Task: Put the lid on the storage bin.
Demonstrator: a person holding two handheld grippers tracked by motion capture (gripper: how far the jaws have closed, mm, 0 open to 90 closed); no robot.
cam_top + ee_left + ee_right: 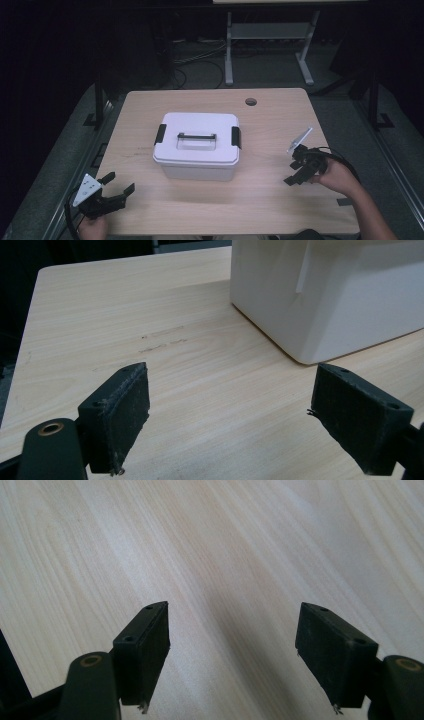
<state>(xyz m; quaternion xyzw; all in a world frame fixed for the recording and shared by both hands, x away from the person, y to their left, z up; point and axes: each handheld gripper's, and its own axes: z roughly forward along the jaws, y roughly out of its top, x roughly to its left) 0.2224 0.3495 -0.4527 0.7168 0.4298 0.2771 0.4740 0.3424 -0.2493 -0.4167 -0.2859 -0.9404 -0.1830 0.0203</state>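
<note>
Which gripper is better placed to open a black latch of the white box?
Probably the left gripper: its open jaws point toward the white box. The right gripper, also open, faces bare table.

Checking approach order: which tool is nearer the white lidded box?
Roughly equal, the left slightly nearer. The left tool sits off the white lidded box's near-left corner; the right tool is out to its right.

both grippers are black, with blocky padded fingers (117, 412), brass-ringed pivots, grey three-cornered plates and black cables.
</note>
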